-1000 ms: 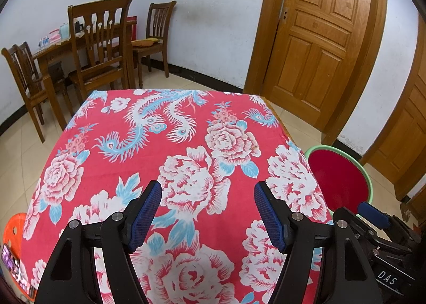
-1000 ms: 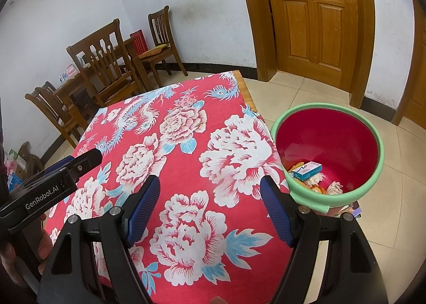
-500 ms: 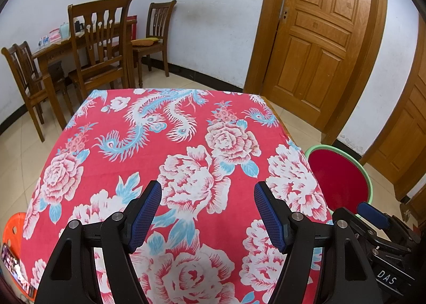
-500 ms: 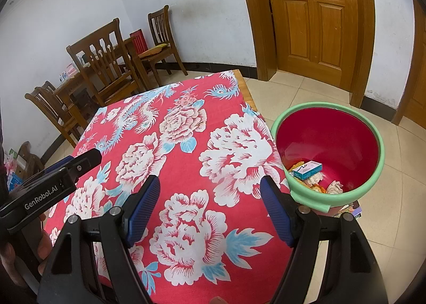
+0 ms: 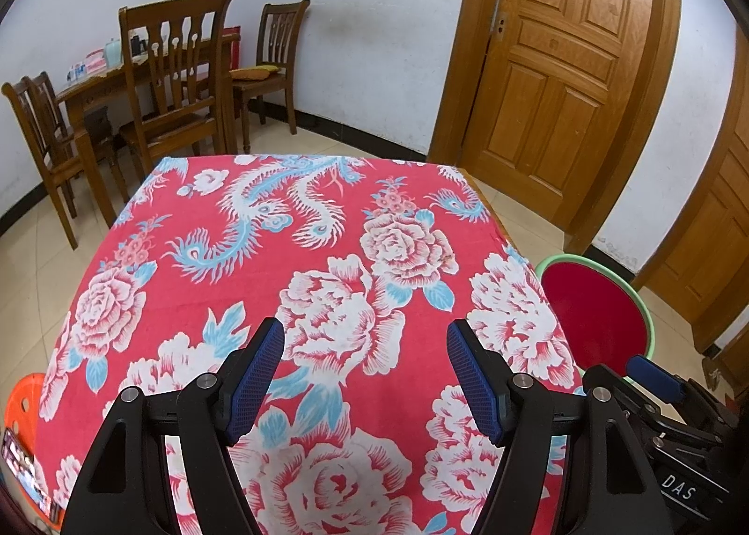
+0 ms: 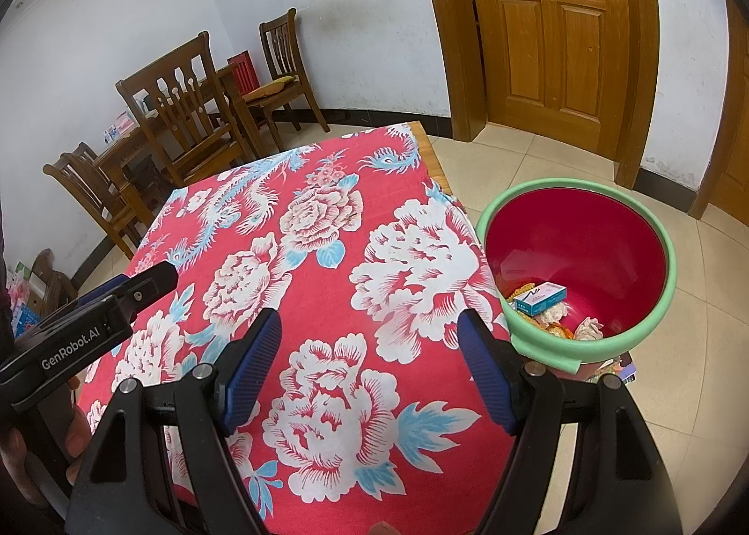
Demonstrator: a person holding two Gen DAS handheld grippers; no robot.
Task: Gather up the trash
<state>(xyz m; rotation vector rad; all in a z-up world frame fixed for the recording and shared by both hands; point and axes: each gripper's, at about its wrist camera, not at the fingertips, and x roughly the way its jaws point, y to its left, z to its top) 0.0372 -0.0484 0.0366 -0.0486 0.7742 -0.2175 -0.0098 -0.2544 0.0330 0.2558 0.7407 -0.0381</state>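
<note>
A green-rimmed red bin (image 6: 608, 254) stands on the floor by the table's right edge, and its rim (image 5: 580, 260) also shows in the left wrist view. Inside lie a blue and white box (image 6: 540, 297), crumpled tissue (image 6: 589, 328) and orange scraps. My left gripper (image 5: 365, 366) hovers open over the red floral tablecloth (image 5: 304, 254) with nothing between its fingers. My right gripper (image 6: 370, 362) is open too, empty, above the cloth (image 6: 327, 254) near the bin. The left gripper's body (image 6: 89, 329) shows at the left of the right wrist view.
Wooden chairs (image 5: 173, 85) and a dining table (image 5: 93, 90) with small items stand behind, against the white wall. A shut wooden door (image 5: 561, 67) is at the back right. An orange stool (image 5: 18, 399) sits low on the left. Tiled floor surrounds the table.
</note>
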